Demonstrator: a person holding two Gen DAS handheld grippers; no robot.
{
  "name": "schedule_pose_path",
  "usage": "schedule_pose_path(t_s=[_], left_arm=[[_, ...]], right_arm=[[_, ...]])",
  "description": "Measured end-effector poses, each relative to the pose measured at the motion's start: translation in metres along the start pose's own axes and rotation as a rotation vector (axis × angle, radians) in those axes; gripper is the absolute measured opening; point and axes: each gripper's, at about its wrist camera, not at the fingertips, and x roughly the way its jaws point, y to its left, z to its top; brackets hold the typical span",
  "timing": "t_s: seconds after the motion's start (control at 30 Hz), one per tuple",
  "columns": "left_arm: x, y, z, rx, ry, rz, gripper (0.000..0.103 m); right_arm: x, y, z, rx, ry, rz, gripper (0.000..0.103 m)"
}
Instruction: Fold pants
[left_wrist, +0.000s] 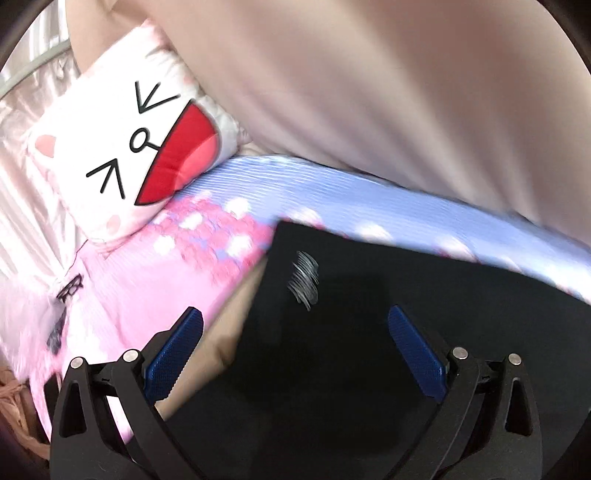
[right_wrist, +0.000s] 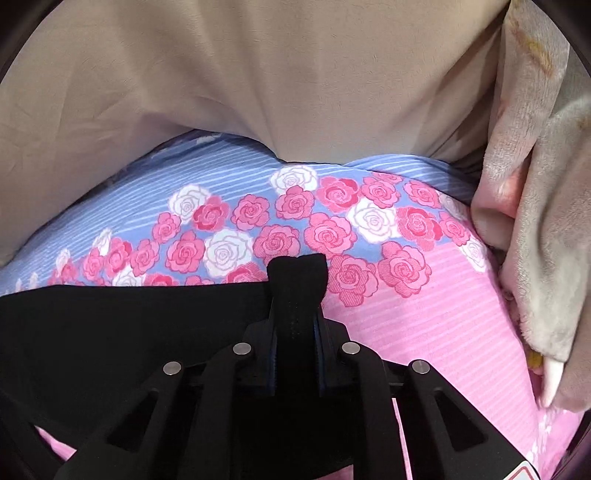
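Note:
The black pants (left_wrist: 369, 350) lie on the bed and fill the lower right of the left wrist view, with a small silver print (left_wrist: 304, 280) near their corner. Just above that cloth my left gripper (left_wrist: 295, 314) stands open, its blue pads (left_wrist: 177, 354) wide apart with nothing pinched between them. In the right wrist view the pants (right_wrist: 129, 325) stretch away to the left. My right gripper (right_wrist: 297, 280) is shut on a bunched edge of them, and a fold of black cloth pokes out past the fingertips.
The bed sheet (right_wrist: 424, 325) is pink and blue with roses. A beige cover (right_wrist: 258, 74) lies heaped along its far side. A white cat-face pillow (left_wrist: 122, 147) sits at the left. A plush blanket (right_wrist: 535, 221) crowds the right edge.

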Motion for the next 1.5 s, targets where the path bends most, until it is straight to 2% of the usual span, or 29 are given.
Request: schedule_pose_path(t_s=[0.13, 0.17, 0.23, 0.27, 0.3, 0.33, 0.37, 0.47, 0.5, 0.57, 0.77, 0.83, 0.93, 1.0, 1.03, 1.1, 1.2, 1.27, 1.3, 1.33, 1.37, 1.4, 1.43, 1.47, 1.5], left_arm=[[0.066, 0.014, 0.042, -0.029, 0.085, 0.088, 0.098], [0.077, 0.016, 0.047, -0.056, 0.092, 0.092, 0.098], [0.105, 0.017, 0.053, -0.055, 0.139, 0.051, 0.096], [0.113, 0.015, 0.052, -0.048, 0.159, 0.047, 0.063], [0.119, 0.015, 0.050, -0.053, 0.179, 0.015, 0.038], [0.121, 0.014, 0.048, -0.067, 0.200, -0.068, 0.027], [0.113, 0.014, 0.047, -0.079, 0.180, -0.069, 0.022], [0.081, 0.008, 0.047, -0.007, 0.105, -0.070, 0.021], [0.064, 0.011, 0.047, -0.001, 0.074, -0.087, 0.020], [0.027, 0.022, 0.046, -0.021, 0.033, -0.147, 0.013], [-0.085, 0.067, 0.021, -0.045, -0.082, -0.278, 0.013], [-0.121, 0.084, -0.001, -0.036, -0.106, -0.317, 0.013], [-0.159, 0.110, -0.045, -0.008, -0.121, -0.348, 0.013], [-0.174, 0.127, -0.079, 0.018, -0.106, -0.312, 0.011], [-0.172, 0.136, -0.091, 0.028, -0.106, -0.255, 0.007], [-0.170, 0.150, -0.121, 0.056, -0.081, -0.135, 0.007], [-0.152, 0.163, -0.159, 0.044, 0.037, -0.054, 0.008], [-0.155, 0.160, -0.175, 0.053, 0.046, -0.027, 0.008], [-0.162, 0.152, -0.180, 0.064, 0.026, -0.034, 0.008], [-0.169, 0.144, -0.181, 0.073, 0.008, -0.056, 0.012], [-0.178, 0.134, -0.182, 0.087, -0.004, -0.089, 0.024], [-0.190, 0.118, -0.181, 0.102, -0.020, -0.139, 0.037], [-0.199, 0.106, -0.180, 0.106, -0.034, -0.176, 0.077], [-0.206, 0.094, -0.178, 0.110, -0.052, -0.212, 0.096], [-0.213, 0.083, -0.177, 0.101, -0.084, -0.256, 0.098]], right_arm=[[0.001, -0.001, -0.002, 0.031, 0.005, -0.013, 0.013], [0.001, -0.001, -0.001, 0.036, 0.006, -0.017, 0.013], [-0.002, -0.001, -0.006, 0.040, 0.007, -0.025, 0.014], [-0.001, 0.000, -0.005, 0.040, 0.008, -0.030, 0.014], [-0.004, -0.001, -0.007, 0.039, 0.010, -0.036, 0.014], [-0.004, 0.000, -0.006, 0.039, 0.012, -0.041, 0.014], [-0.005, 0.001, -0.005, 0.040, 0.011, -0.045, 0.014], [-0.013, 0.001, -0.006, 0.051, -0.005, -0.042, 0.014], [-0.018, 0.001, -0.005, 0.055, -0.021, -0.036, 0.014], [-0.030, 0.003, -0.004, 0.057, -0.048, -0.026, 0.014], [-0.107, 0.004, -0.012, 0.030, -0.201, 0.060, 0.014], [-0.142, 0.002, -0.025, -0.002, -0.273, 0.111, 0.014], [-0.180, -0.004, -0.053, -0.079, -0.346, 0.129, 0.014], [-0.197, -0.014, -0.082, -0.123, -0.359, 0.121, 0.015], [-0.199, -0.021, -0.093, -0.132, -0.353, 0.112, 0.015], [-0.195, -0.037, -0.119, -0.130, -0.314, 0.103, 0.018], [-0.170, -0.061, -0.155, -0.112, -0.222, 0.089, 0.023], [-0.159, -0.070, -0.170, -0.099, -0.193, 0.078, 0.032], [-0.159, -0.075, -0.177, -0.084, -0.189, 0.084, 0.034], [-0.161, -0.078, -0.182, -0.071, -0.191, 0.078, 0.040], [-0.166, -0.079, -0.184, -0.062, -0.202, 0.071, 0.050], [-0.174, -0.080, -0.187, -0.050, -0.223, 0.062, 0.056], [-0.181, -0.082, -0.189, -0.042, -0.246, 0.060, 0.060], [-0.188, -0.083, -0.189, -0.038, -0.272, 0.066, 0.060], [-0.197, -0.083, -0.189, -0.039, -0.294, 0.065, 0.060]])
